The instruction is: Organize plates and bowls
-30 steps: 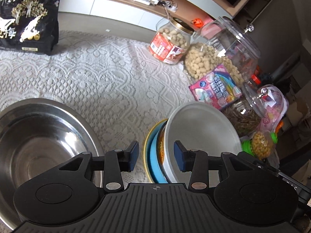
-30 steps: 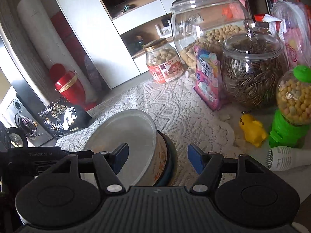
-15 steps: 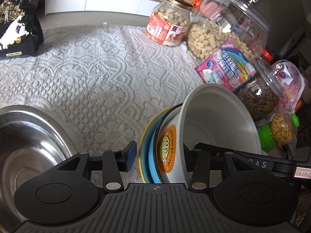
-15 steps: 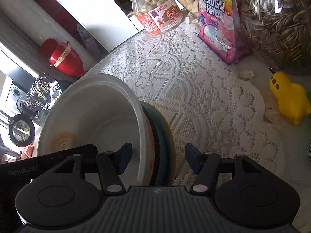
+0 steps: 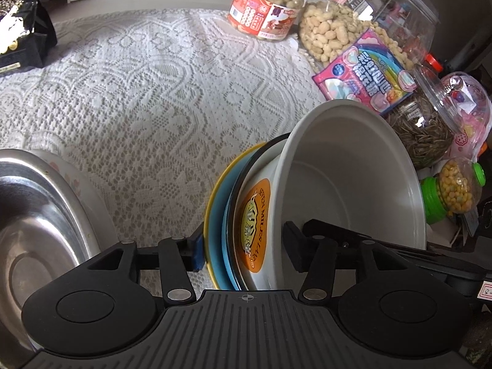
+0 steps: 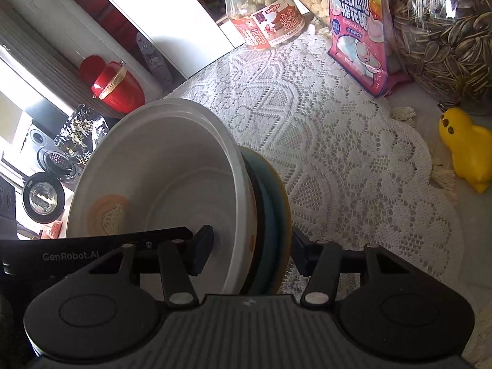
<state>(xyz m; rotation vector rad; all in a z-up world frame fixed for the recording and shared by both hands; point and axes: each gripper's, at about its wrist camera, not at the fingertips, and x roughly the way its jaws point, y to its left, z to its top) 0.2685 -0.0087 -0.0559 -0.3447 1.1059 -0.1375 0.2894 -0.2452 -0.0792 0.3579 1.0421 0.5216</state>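
Bowls and plates sit stacked together on the lace-covered desk [image 5: 160,92], and both grippers straddle that stack from opposite sides. White bowl [image 5: 353,178] on top, orange label on its wall, nested over a dark-rimmed dish, a blue plate [image 5: 224,215] and a yellow plate [image 5: 212,203]. Left gripper [image 5: 244,246]: fingers opening, one outside the yellow rim, the other inside the bowl, released rather than pinching. Right gripper [image 6: 250,252]: fingers closing, one inside the bowl, one outside the plates, with a gap on the inner side, so no clamp yet. Steel basin [image 5: 37,221] lies just left of the stack. Snack jars [image 5: 267,6] and a pink marshmallow bag [image 6: 358,27] stand at the far edge, a yellow duck toy [image 6: 464,147] off to the right.
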